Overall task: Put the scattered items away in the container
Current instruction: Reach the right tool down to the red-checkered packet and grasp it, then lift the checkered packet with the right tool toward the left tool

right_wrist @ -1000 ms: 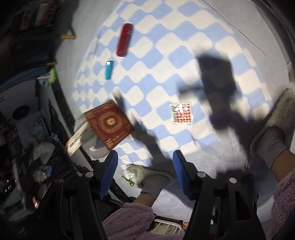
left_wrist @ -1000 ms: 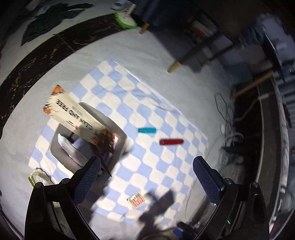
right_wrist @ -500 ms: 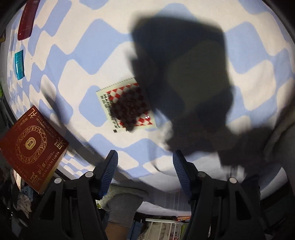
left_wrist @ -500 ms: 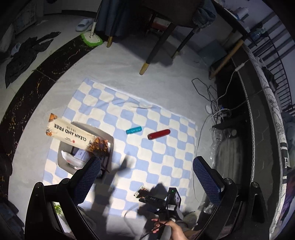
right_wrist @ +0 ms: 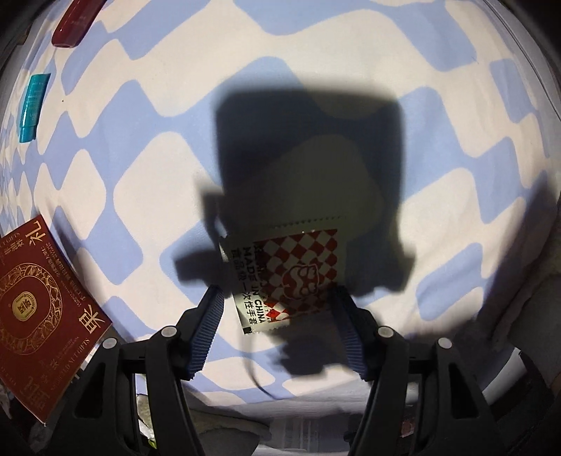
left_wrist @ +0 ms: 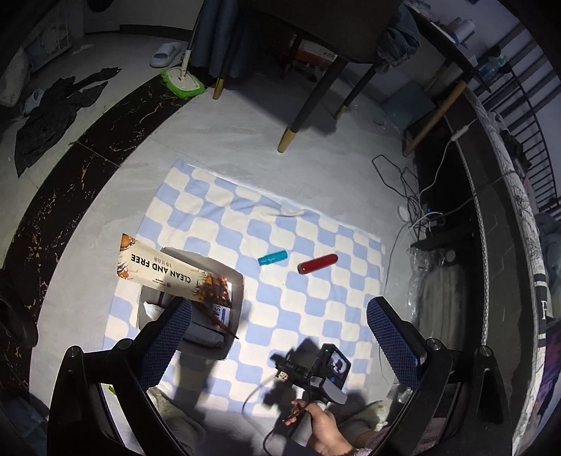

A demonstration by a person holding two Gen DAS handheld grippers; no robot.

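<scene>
A grey container (left_wrist: 235,280) sits on the left of a blue-and-white checkered cloth (left_wrist: 280,224), with a long "CLEAN AND FREE" box (left_wrist: 168,272) across it and packets inside. A teal tube (left_wrist: 272,258) and a red tube (left_wrist: 317,263) lie on the cloth, also in the right wrist view as teal tube (right_wrist: 32,103) and red tube (right_wrist: 75,21). A small red-and-white checkered packet (right_wrist: 291,277) lies flat between the open fingers of my right gripper (right_wrist: 277,315), low over the cloth. My left gripper (left_wrist: 277,333) is open, high above, empty.
A dark red gift box (right_wrist: 38,315) stands at the container side. Chair legs (left_wrist: 305,115), a green mop (left_wrist: 182,82) and cables (left_wrist: 413,196) lie beyond the cloth. A shelf edge (left_wrist: 484,245) runs along the right. Slippered feet are near the cloth's front edge.
My right gripper has dropped close to the cloth and now straddles the checkered packet. My left gripper has risen and pulled back, giving a wider view.
</scene>
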